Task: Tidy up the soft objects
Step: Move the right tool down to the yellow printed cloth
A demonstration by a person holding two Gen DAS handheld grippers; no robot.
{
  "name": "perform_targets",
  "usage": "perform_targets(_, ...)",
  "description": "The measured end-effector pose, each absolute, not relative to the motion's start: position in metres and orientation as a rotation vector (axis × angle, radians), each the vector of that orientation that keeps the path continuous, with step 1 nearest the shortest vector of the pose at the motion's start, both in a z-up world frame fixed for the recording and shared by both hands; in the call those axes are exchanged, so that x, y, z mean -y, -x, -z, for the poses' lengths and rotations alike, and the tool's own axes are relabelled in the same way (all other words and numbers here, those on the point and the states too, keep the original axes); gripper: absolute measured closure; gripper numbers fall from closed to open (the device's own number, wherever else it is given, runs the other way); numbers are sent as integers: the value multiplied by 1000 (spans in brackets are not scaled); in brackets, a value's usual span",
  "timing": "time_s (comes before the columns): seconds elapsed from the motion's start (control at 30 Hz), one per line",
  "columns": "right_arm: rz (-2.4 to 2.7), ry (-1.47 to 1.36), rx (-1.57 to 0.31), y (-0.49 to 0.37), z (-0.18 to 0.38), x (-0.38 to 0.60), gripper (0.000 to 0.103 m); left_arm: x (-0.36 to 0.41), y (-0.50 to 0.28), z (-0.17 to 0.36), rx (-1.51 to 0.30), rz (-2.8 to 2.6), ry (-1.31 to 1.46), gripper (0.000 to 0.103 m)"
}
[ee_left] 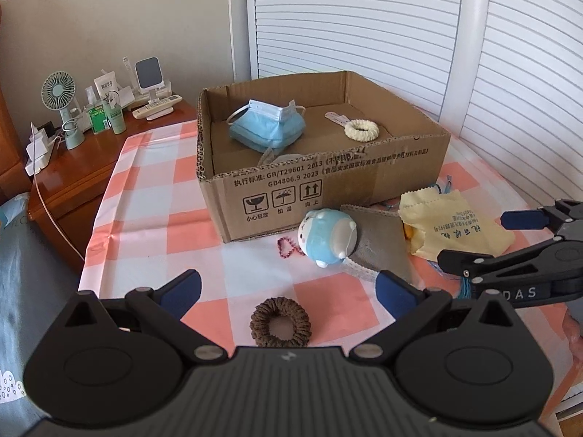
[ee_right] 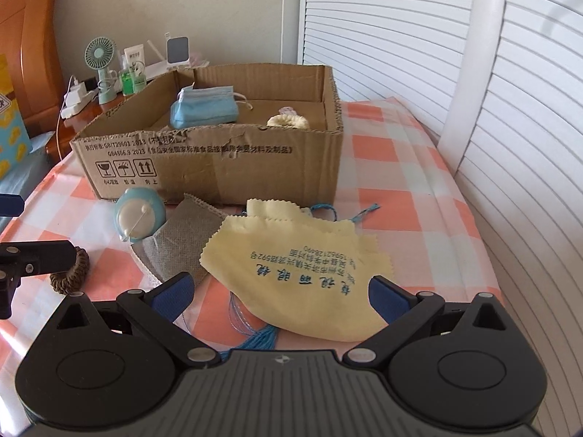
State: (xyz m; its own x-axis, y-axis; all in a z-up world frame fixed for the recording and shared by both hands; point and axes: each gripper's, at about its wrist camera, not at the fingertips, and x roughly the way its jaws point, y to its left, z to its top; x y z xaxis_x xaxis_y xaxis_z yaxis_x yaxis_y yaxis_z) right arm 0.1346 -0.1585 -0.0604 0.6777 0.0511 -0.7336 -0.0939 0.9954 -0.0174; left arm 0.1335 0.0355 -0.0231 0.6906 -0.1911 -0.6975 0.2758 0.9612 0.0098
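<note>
Nearest, we recorded our left gripper (ee_left: 288, 289), jaws spread wide and empty, poised over a brown knitted scrunchie (ee_left: 280, 322) lying flat on the pink-and-white checked cloth (ee_left: 145, 225). Our right gripper (ee_right: 278, 293), likewise wide apart and holding nothing, hung above a yellow lens cloth (ee_right: 302, 269) with blue printed characters; blue thread (ee_right: 255, 338) trailed from beneath that cloth toward us.

Next, between the two grippers: one grey fabric pouch (ee_left: 379, 251) with a pale zigzag edge, its right end tucked under the yellow cloth, and a blue-and-white plush toy (ee_left: 328, 236) resting against it, a small red bead chain (ee_left: 288, 247) just beside.

Behind these, touching the pouch's far edge, we noted an open cardboard box (ee_left: 328, 189) containing a blue face mask (ee_left: 267, 127) at left and a cream scrunchie (ee_left: 362, 130) at right, well apart.

Farthest: a wooden bedside cabinet (ee_left: 65, 196) at left bearing a small green fan (ee_left: 60, 94), bottles, remotes and a white charger; a cream wall; white louvred doors (ee_left: 364, 18) at right.
</note>
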Motion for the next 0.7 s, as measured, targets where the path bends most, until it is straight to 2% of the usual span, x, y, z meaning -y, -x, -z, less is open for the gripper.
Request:
perform_targets(0.4, 17, 177, -830, -153, 80, 140, 0, -35, -142, 35, -817, 259, -118, 1)
perform_targets(0.7, 148, 137, -813, -156, 71, 165, 0, -34, -141, 36, -822, 262, -114, 1)
